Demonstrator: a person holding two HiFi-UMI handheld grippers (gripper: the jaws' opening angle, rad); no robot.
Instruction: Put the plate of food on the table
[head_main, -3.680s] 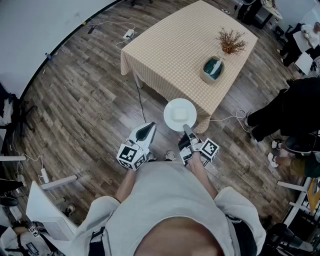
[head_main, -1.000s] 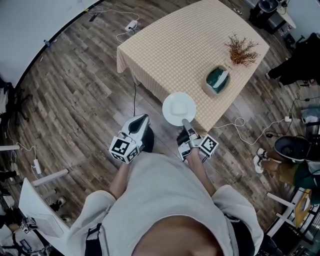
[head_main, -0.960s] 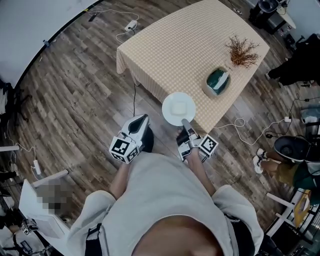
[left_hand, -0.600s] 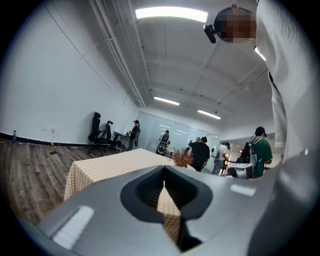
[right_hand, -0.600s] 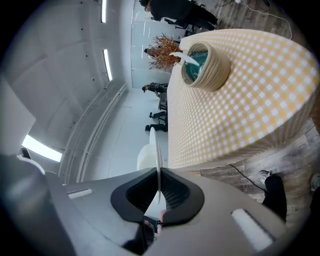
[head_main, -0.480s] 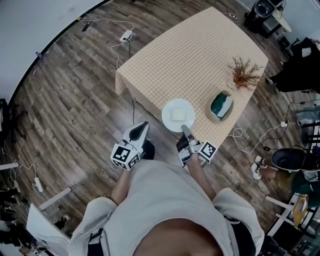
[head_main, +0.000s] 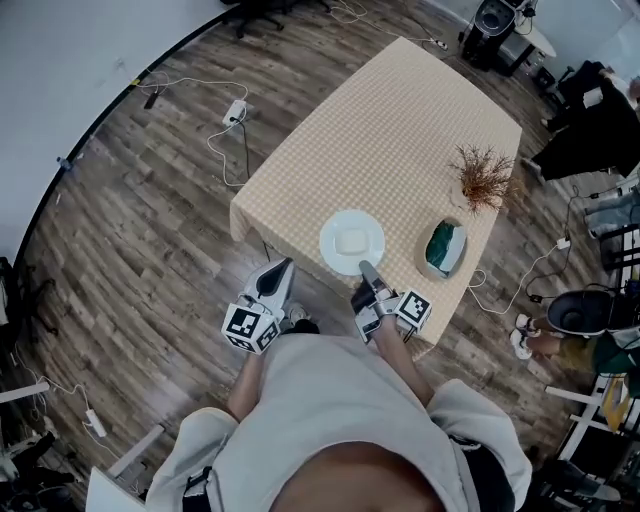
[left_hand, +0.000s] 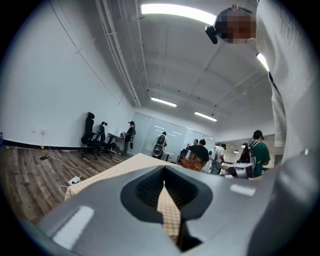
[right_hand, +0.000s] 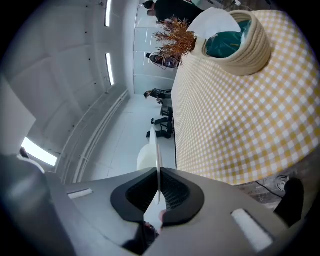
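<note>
Clamping the thin white rim between them, the jaws of our right gripper (right_hand: 159, 176) grip the plate (right_hand: 158, 145), which that gripper's view shows edge-on as a pale sliver. Our left gripper (left_hand: 164, 182) has its jaws pressed together with nothing in them; only a narrow slit shows between the pads.

From the head view we see the plate as round, plain white and shallow, with the food (head_main: 352, 242) as a pale, squarish lump at its middle. It hangs over the near edge of the table (head_main: 390, 130), held by the rim on the side nearest us. In the right gripper view a gap shows between the plate and the table's yellow-and-cream checked cloth (right_hand: 235, 115), so it is not resting there. The left gripper sits just short of the table's near edge, over the wood floor (head_main: 150, 230).

We count one plate, one piece of food on it, and two grippers. On the table stand one woven basket (head_main: 445, 248) with something dark green inside, near the edge to the right of the plate, and one dried brown sprig (head_main: 482, 178) just beyond the basket.
</note>
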